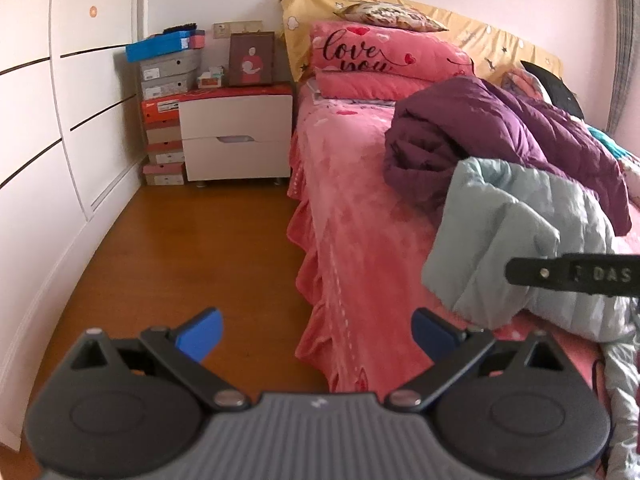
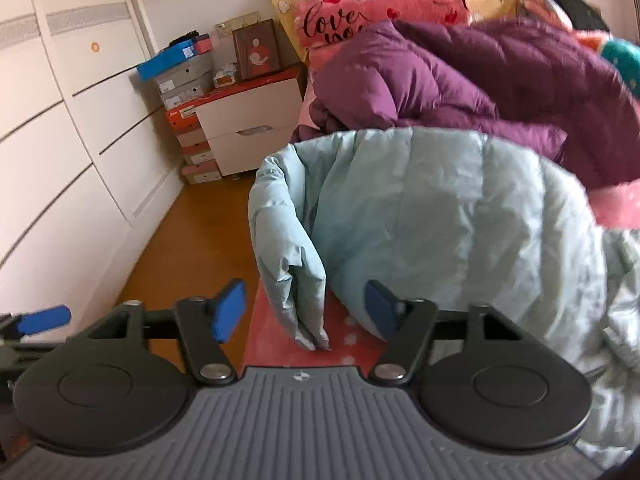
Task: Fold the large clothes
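A light blue puffer jacket (image 2: 440,216) lies bunched on the pink bed (image 1: 352,216), also in the left wrist view (image 1: 520,240). A folded edge of it (image 2: 296,280) hangs between my right gripper's (image 2: 306,312) open blue pads without being clamped. My left gripper (image 1: 316,336) is open and empty, held over the bed's left edge and the floor, left of the jacket. A purple puffer jacket (image 1: 480,136) lies heaped behind the blue one (image 2: 460,76). The right gripper's black finger (image 1: 572,276) shows at the right of the left wrist view.
Pink pillows (image 1: 380,64) and a yellow headboard cover (image 1: 480,36) at the bed's head. A white nightstand (image 1: 236,136) and stacked shoe boxes (image 1: 164,112) stand left of the bed. White wardrobe doors (image 1: 48,120) line the left wall. Wooden floor (image 1: 192,248) between wardrobe and bed.
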`<state>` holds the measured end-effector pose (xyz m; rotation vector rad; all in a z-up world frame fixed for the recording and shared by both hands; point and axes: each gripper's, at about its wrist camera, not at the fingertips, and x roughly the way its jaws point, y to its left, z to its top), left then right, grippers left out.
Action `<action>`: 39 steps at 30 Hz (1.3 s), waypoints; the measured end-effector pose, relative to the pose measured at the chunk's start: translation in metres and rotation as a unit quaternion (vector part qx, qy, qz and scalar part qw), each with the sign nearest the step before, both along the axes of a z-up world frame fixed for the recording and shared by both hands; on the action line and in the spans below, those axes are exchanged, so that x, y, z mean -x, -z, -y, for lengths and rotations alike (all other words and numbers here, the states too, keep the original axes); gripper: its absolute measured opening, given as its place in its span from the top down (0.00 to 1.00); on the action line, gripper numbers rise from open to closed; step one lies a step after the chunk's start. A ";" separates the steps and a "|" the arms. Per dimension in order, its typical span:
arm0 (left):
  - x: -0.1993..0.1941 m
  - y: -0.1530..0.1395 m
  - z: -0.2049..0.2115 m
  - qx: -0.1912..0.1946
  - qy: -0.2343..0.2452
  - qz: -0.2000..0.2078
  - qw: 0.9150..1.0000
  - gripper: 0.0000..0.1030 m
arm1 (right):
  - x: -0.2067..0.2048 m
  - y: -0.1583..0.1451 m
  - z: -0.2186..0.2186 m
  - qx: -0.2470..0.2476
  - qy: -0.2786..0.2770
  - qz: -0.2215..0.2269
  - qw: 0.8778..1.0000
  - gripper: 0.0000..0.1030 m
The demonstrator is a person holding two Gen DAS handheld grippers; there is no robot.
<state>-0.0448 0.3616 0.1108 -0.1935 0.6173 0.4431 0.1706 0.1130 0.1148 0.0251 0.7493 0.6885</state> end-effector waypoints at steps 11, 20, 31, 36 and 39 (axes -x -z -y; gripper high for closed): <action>-0.003 0.003 0.008 -0.009 0.018 -0.017 1.000 0.03 | -0.016 0.011 -0.016 -0.040 0.005 -0.035 0.999 0.86; -0.005 -0.007 0.033 -0.038 0.055 -0.015 0.998 0.02 | -0.001 -0.045 0.042 -0.112 0.021 -0.038 0.993 0.93; -0.005 -0.027 0.080 -0.068 0.114 -0.006 0.991 0.03 | 0.014 -0.159 0.183 -0.170 0.100 0.010 0.980 0.93; -0.012 -0.039 0.106 -0.069 0.142 0.003 0.987 0.02 | 0.034 -0.185 0.251 -0.167 0.147 0.029 0.975 0.93; -0.019 -0.048 0.123 -0.078 0.159 0.014 0.984 0.03 | 0.050 -0.191 0.289 -0.147 0.174 0.038 0.973 0.93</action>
